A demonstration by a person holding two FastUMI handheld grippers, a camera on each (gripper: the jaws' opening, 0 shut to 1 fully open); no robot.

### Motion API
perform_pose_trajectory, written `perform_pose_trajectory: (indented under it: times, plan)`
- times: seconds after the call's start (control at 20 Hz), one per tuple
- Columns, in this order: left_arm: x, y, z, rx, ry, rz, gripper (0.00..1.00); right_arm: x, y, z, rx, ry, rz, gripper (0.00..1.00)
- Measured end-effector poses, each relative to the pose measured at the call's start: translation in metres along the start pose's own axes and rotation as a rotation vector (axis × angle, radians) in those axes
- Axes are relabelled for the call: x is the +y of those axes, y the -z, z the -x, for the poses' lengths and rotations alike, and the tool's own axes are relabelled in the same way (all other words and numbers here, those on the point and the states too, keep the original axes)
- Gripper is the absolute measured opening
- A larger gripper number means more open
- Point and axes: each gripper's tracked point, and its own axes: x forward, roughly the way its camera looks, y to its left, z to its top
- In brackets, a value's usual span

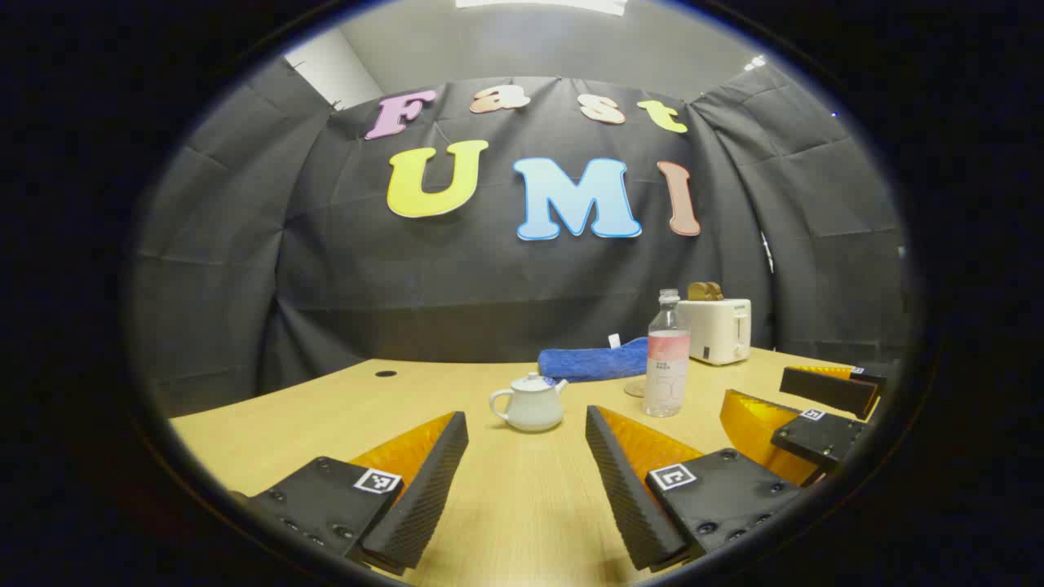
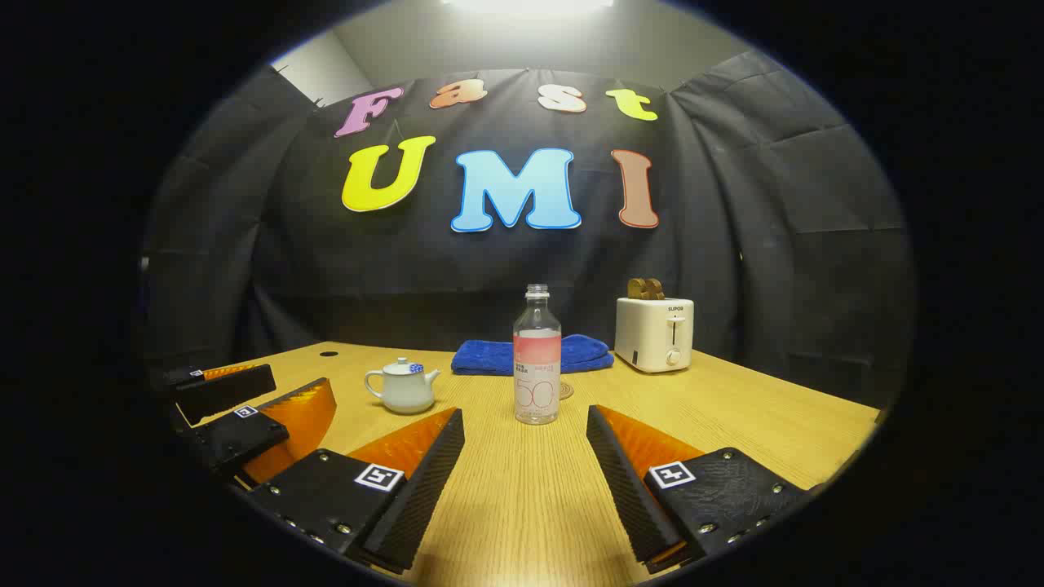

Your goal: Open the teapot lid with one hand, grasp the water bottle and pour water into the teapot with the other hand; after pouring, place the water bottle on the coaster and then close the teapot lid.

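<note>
Currently I am holding both hand-held grippers, left point(image 1: 526, 481) and right point(image 2: 526, 477), agape and empty; teapot point(image 1: 530, 402), lid on, and water bottle point(image 2: 537, 359) are standing on the table point(image 2: 522, 505) ahead. I am judging a centred lid-knob pinch best.

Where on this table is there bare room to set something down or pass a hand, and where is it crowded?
Bare wood lies between the teapot and the left table edge, and in front of the water bottle, up to the right gripper. Right of the toaster is also open. It is crowded at the back, where the blue towel, bottle, coaster and toaster stand close together.
</note>
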Motion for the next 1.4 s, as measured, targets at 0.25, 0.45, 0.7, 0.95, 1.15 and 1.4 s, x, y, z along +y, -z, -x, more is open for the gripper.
perform_pose_trajectory:
  times: [0.25, 0.45, 0.7, 0.95, 1.15, 1.4]
  plan:
    - [0.000, -0.001, 0.000, 0.000, 0.000, 0.000, 0.97, 0.000, 0.000, 0.000, 0.000, 0.000, 0.000, 0.94]
    - [0.000, -0.001, 0.000, 0.000, 0.000, 0.000, 0.97, 0.000, 0.001, 0.000, 0.000, 0.000, 0.000, 0.94]
    - [0.000, 0.000, 0.000, 0.002, -0.003, -0.001, 0.97, 0.000, 0.000, 0.000, 0.005, 0.001, -0.002, 0.94]
    - [-0.001, -0.001, 0.000, 0.002, 0.000, -0.001, 0.97, -0.001, 0.000, 0.000, 0.004, 0.005, -0.002, 0.94]
    - [-0.002, -0.002, 0.000, -0.001, 0.006, 0.000, 0.97, -0.002, 0.001, -0.001, 0.001, 0.025, -0.001, 0.94]
    - [-0.008, -0.002, -0.011, -0.006, 0.049, 0.001, 0.97, 0.004, 0.000, -0.010, 0.001, -0.015, 0.002, 0.94]
